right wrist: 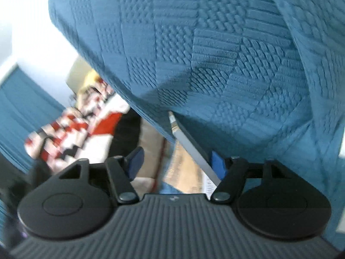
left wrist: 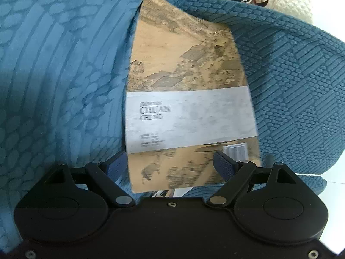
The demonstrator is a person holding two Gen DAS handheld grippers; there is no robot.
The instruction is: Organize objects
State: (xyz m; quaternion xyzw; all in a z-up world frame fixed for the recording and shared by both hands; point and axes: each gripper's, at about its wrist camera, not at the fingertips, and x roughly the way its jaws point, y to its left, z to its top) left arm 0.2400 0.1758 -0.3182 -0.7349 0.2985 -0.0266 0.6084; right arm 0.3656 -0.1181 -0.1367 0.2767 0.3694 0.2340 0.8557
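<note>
My left hand-held gripper (left wrist: pixel 170 161) stands wide open, its pads flanking the near end of the book (left wrist: pixel 189 108) without pressing it. The book lies between folds of blue textured fabric (left wrist: pixel 64 75). My right hand-held gripper (right wrist: pixel 175 161) is half open, gripping nothing, near the book's edge (right wrist: pixel 194 151).

Blue textured upholstery (left wrist: pixel 64 64) fills most of both views — quilted in patches of ribs and ovals. A bright white surface (left wrist: pixel 332 49) shows at the right edge, a pale wall (right wrist: pixel 32 32) at far left, washed out by light.
</note>
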